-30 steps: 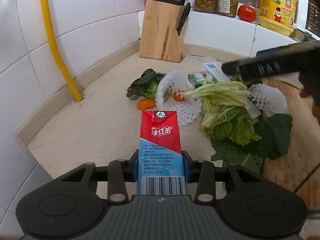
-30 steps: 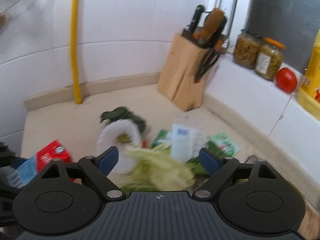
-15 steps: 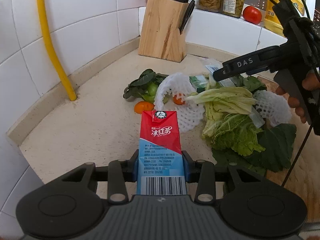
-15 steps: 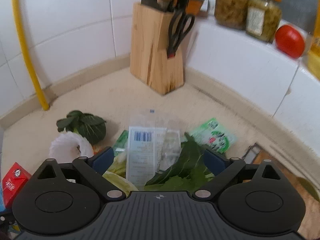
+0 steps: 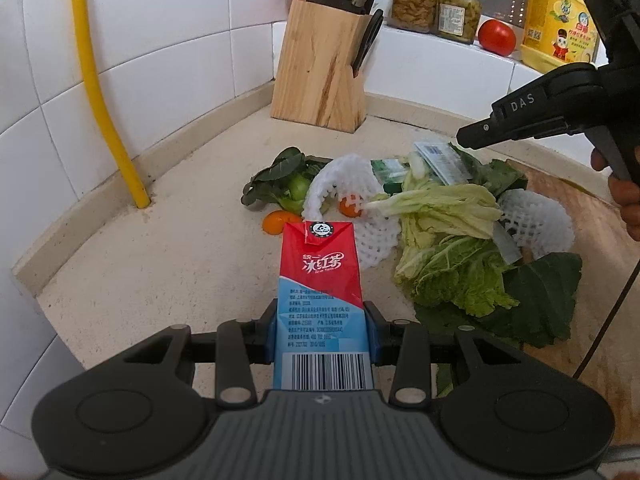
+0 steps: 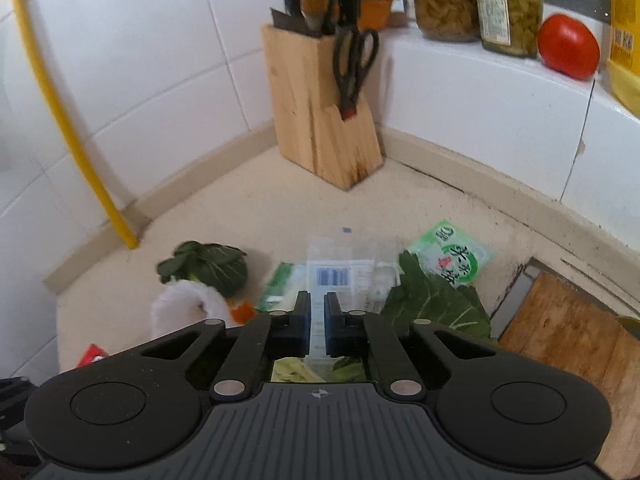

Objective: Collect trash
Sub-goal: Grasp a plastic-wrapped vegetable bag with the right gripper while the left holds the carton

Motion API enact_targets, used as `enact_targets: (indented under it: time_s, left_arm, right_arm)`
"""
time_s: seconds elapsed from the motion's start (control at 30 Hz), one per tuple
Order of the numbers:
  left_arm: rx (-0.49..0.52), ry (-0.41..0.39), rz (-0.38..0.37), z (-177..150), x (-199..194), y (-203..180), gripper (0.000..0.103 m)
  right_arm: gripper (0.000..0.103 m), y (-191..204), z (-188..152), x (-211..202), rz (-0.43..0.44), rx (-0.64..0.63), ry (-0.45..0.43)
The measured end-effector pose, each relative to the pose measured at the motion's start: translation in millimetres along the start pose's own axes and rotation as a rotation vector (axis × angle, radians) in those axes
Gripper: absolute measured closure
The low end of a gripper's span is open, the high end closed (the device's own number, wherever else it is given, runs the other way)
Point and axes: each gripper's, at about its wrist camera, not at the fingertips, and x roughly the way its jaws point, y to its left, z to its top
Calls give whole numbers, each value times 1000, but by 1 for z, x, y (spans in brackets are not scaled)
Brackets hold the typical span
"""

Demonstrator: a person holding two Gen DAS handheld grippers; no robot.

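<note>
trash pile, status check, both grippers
Left hand-held gripper shut on ice tea carton. Right hand-held gripper just closed on clear plastic wrapper. Leafy scraps crowd the wrapper.

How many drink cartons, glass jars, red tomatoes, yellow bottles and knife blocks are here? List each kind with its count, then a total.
drink cartons: 1
glass jars: 2
red tomatoes: 1
yellow bottles: 1
knife blocks: 1
Total: 6

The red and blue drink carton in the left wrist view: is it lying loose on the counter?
No. The drink carton is clamped between the blue pads of the left claw, not loose on the counter.
</note>
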Motion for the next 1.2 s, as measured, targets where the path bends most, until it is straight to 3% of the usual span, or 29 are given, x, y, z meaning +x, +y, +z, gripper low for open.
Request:
enact_targets:
  time_s: [0.03,0.1,0.17,0.27,0.37,0.43,0.5,0.53,0.57,0.67,0.83,1.13,1.2]
  left_arm:
    - [-1,0,-2,0,0,0,69]
    - [-4,3,-3,-2,-1,2,69]
    - [-6,9,-3,-3,-1,3,69]
    - [-12,18,0,-5,-1,4,69]
    - [-17,26,0,-5,1,5,69]
    - [-17,29,2,-6,2,5,69]
    - [-20,31,1,-6,3,6,69]
    - [-22,32,0,-6,3,7,69]
    - [-24,32,-1,-5,4,7,69]
    - [-21,26,-7,-2,4,6,69]
    - [-11,13,-21,2,-1,6,69]
    - [-11,0,-50,0,-8,8,69]
    - [-3,-9,-54,0,-11,7,69]
  right_arm:
    - [93,1,0,-3,3,0,-6]
    - [75,0,1,-1,-14,5,-13]
    - [39,-2,4,10,-6,23,18]
    - [23,-1,5,24,-18,12,38]
    - [20,1,6,40,-79,-32,47]
    - [23,-3,7,52,-112,-33,68]
    - [38,-12,7,61,-96,12,96]
    - [55,-14,6,59,-92,26,90]
    - [64,-16,6,54,-75,41,90]
    - [79,-20,5,39,-26,62,85]
    - [82,-17,2,4,17,76,12]
    - [82,-24,-4,-65,222,210,-223]
    - [82,-21,-6,-63,194,199,-234]
